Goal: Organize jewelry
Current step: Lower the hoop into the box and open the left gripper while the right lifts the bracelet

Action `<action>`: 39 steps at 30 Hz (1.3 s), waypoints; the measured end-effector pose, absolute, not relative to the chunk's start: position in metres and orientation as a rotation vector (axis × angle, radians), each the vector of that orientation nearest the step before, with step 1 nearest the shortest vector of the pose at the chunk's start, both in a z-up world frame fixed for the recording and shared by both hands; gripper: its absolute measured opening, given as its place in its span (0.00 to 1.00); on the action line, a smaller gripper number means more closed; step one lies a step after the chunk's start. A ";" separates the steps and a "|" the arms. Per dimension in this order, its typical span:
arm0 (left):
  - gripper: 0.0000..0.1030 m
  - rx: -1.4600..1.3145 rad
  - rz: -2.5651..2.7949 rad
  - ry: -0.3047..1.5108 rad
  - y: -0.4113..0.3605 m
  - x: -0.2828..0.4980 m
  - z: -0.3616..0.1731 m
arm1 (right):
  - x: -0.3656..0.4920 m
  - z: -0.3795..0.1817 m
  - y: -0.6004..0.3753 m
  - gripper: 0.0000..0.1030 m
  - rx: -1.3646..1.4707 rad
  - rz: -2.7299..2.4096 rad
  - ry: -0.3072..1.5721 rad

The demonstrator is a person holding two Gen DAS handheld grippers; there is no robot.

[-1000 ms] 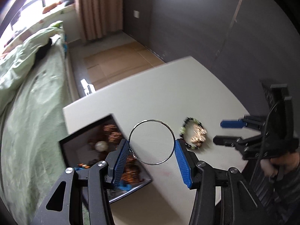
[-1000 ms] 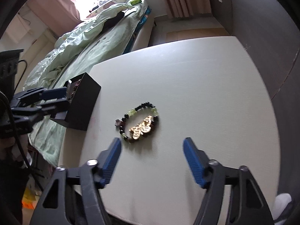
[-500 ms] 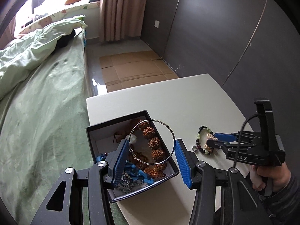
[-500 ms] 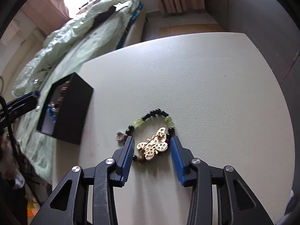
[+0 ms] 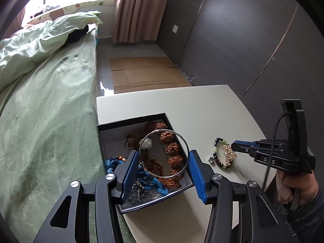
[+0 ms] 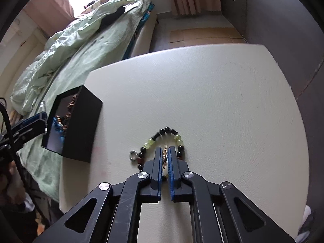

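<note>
1. So, around the work area: the white counter (image 5: 182, 103) butts against a bed (image 5: 50, 105) with a green cover; a rumpled duvet (image 6: 66, 46) lies at its far end, with pink curtains (image 5: 133, 10) behind. Flattened cardboard (image 5: 145, 73) lies on the floor, and a dark panelled wall (image 5: 232, 36) runs along the counter's far side.
2. The black jewelry box (image 5: 129, 122) sits at the counter's bed-side edge, open, holding brown bead strands, blue cord and a white piece.
3. The left tool (image 5: 163, 171) grasps a thin silver bangle (image 5: 183, 139), pads touching it on both sides, ring hanging over the box. The bangle and the blue pads block part of the box contents.
4. The right tool (image 6: 165, 154) is clenched on the gold butterfly charm (image 6: 165, 155) of the beaded bracelet (image 6: 160, 133), which lies on the counter just beside the box, not touching it.
5. The left wrist view shows the box interior and the person's hand (image 5: 297, 188) on the right tool's handle, with a dark sleeve.
6. The right wrist view shows the box only from outside, its black side wall hiding most of the interior, but it shows the bracelet's black and green beads and its metal clasp (image 6: 132, 155) clearly. The tool's pads cover most of the charm.
</note>
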State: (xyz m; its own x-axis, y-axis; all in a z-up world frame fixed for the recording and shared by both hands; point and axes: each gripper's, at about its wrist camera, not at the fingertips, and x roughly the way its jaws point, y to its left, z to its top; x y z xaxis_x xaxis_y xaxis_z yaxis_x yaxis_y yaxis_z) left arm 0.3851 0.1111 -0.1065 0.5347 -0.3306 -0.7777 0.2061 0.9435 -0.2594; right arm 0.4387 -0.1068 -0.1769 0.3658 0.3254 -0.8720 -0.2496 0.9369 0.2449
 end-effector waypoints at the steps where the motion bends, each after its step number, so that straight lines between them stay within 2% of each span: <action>1: 0.50 -0.150 -0.319 0.956 0.113 0.385 -0.107 | 0.439 -0.175 -0.105 0.05 0.067 0.374 1.134; 7: 0.50 -0.176 -0.301 0.964 0.121 0.382 -0.113 | 0.436 -0.159 -0.096 0.02 0.068 0.420 1.104; 13: 0.50 -0.188 -0.305 0.967 0.122 0.381 -0.116 | 0.439 -0.154 -0.089 0.04 0.006 0.404 1.110; 14: 0.50 -0.188 -0.305 0.967 0.122 0.381 -0.116 | 0.442 -0.158 -0.089 0.09 0.004 0.401 1.140; 16: 0.50 -0.191 -0.307 0.965 0.122 0.380 -0.116 | 0.445 -0.169 -0.091 0.54 -0.002 0.383 1.190; 17: 0.50 -0.192 -0.307 0.965 0.122 0.381 -0.116 | 0.445 -0.172 -0.092 0.58 -0.008 0.367 1.180; 21: 0.50 -0.200 -0.303 0.967 0.122 0.381 -0.118 | 0.447 -0.184 -0.097 0.58 -0.005 0.337 1.192; 23: 0.50 -0.194 -0.295 0.970 0.122 0.380 -0.119 | 0.449 -0.191 -0.100 0.50 -0.011 0.319 1.199; 24: 0.51 -0.190 -0.292 0.974 0.121 0.380 -0.120 | 0.449 -0.194 -0.100 0.43 -0.021 0.313 1.205; 27: 0.51 -0.189 -0.289 0.993 0.120 0.381 -0.125 | 0.448 -0.196 -0.096 0.35 -0.080 0.298 1.204; 28: 0.51 -0.200 -0.292 0.999 0.121 0.382 -0.126 | 0.447 -0.196 -0.093 0.23 -0.102 0.296 1.200; 29: 0.51 -0.212 -0.296 1.002 0.122 0.383 -0.126 | 0.446 -0.196 -0.092 0.18 -0.103 0.315 1.203; 32: 0.52 -0.252 -0.301 1.033 0.128 0.386 -0.129 | 0.445 -0.190 -0.090 0.18 -0.125 0.319 1.192; 39: 0.62 -0.285 -0.282 0.987 0.138 0.379 -0.118 | 0.440 -0.162 -0.093 0.18 -0.073 0.367 1.148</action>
